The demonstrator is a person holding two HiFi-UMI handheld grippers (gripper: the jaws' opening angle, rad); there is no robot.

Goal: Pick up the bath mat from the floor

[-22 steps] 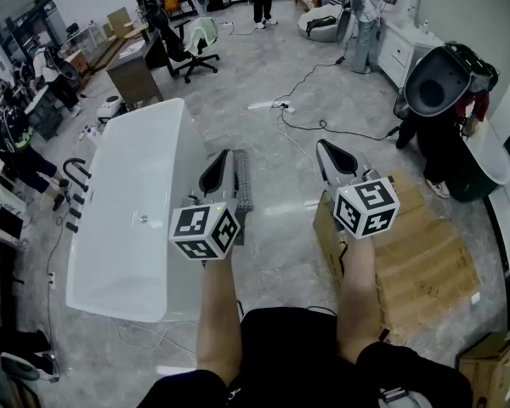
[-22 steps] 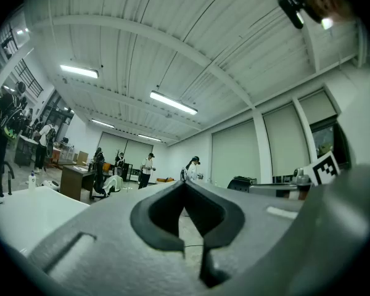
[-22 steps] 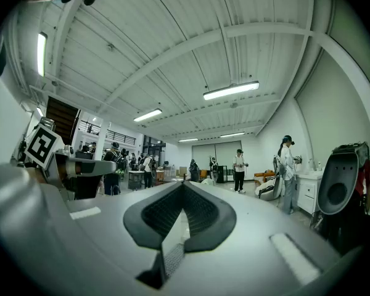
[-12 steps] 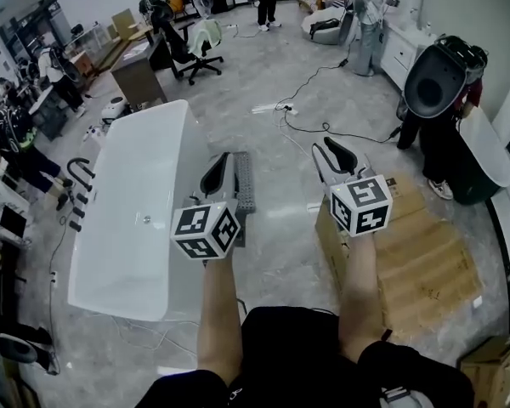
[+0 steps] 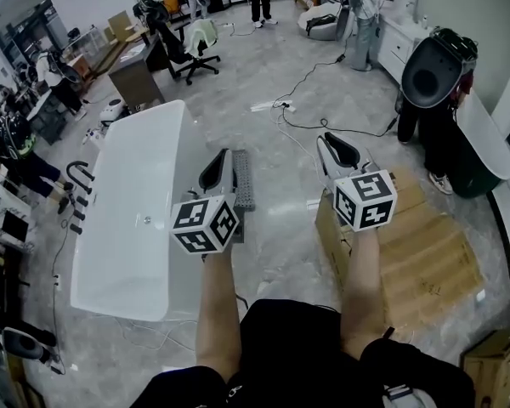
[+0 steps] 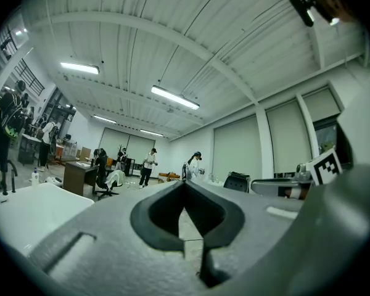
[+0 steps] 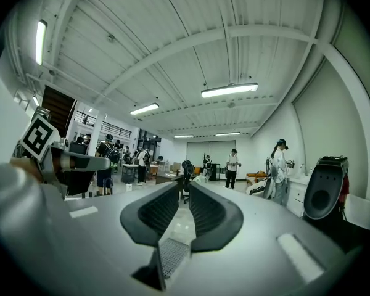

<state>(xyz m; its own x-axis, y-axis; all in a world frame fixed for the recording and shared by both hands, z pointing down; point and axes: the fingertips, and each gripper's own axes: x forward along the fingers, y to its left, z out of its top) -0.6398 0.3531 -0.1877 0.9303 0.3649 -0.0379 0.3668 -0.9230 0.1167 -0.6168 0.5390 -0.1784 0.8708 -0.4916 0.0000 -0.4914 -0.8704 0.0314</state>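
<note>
Jaws on the left gripper [image 5: 218, 167] are pressed together with nothing between them. Those on the right gripper [image 5: 338, 155] stand only a narrow slit apart, also empty; past them I see just pale floor and the far end of the room. Almost nothing has changed over the last second. Both grippers are held out level in front of the person, pointing away over the polished grey floor [image 5: 280, 228]. They have shifted only slightly in the head view, and neither has dipped. The grey, stud-textured rectangular bath mat [image 5: 245, 181] lies where it lay, on the floor just beside the long white bathtub [image 5: 127, 253], its near end hidden behind the left gripper from above. The flattened brown cardboard sheets [image 5: 425, 245] under the right gripper are likewise undisturbed. So to my eye the pick-up has not begun: the person stands over the mat with the tools raised, not aimed down at it. The next move, I'd judge, calls for a bend or crouch, jaws opened, and a bite on the mat's edge. A thin mat lying flat on a hard floor may be awkward to get a jaw under.
</note>
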